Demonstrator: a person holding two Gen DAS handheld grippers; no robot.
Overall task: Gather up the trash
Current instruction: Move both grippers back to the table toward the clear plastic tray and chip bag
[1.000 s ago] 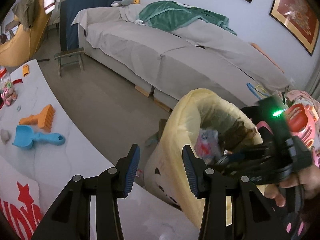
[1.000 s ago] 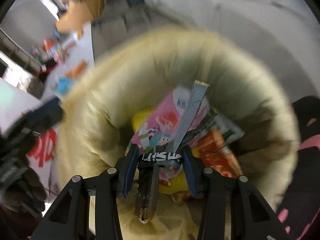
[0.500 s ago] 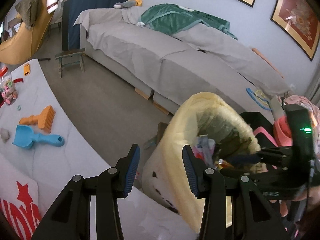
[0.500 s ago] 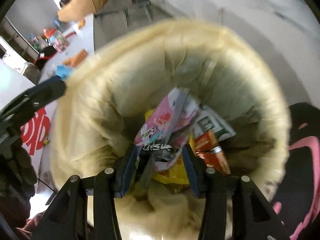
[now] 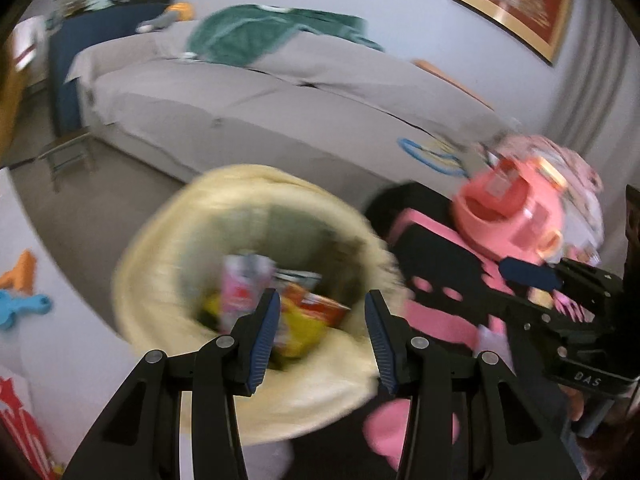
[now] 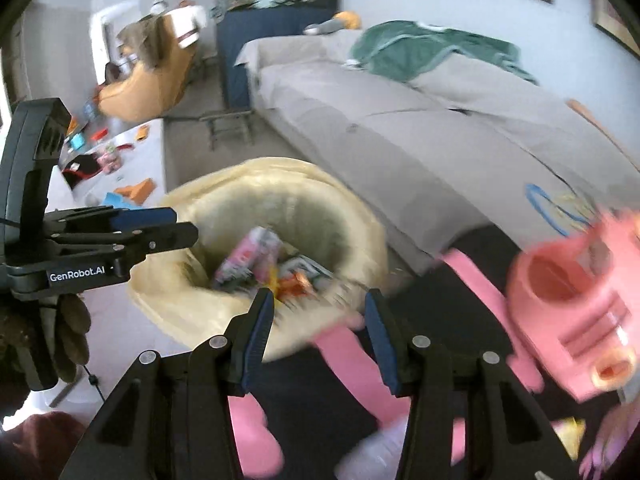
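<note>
A bin lined with a pale yellow bag [image 5: 168, 240] stands on the floor beside the white table. Inside it lie a pink wrapper [image 5: 240, 288], an orange packet [image 5: 316, 308] and other blurred trash. My left gripper [image 5: 322, 336] hovers above the bin's near rim, open and empty. My right gripper [image 6: 319, 332] is also open with nothing between its fingers, raised above the bin [image 6: 248, 176] at its near right side. The trash [image 6: 256, 256] shows below it. Each gripper appears in the other's view: the right gripper [image 5: 508, 288] at the right, the left gripper [image 6: 180, 226] at the left.
A grey sofa [image 5: 280, 112] with a green blanket [image 5: 256, 36] runs behind the bin. A pink toy [image 5: 508, 216] sits on a black and pink seat [image 5: 432, 264] right of the bin. The white table [image 5: 60, 344] at the left carries a blue shovel [image 5: 20, 308] and an orange rake [image 5: 20, 276]. A small stool [image 6: 228, 124] stands farther back.
My right gripper let go of the dark wrapper inside the bin and rose out of it, empty. My left gripper swung right, from beside the bin to above its rim.
</note>
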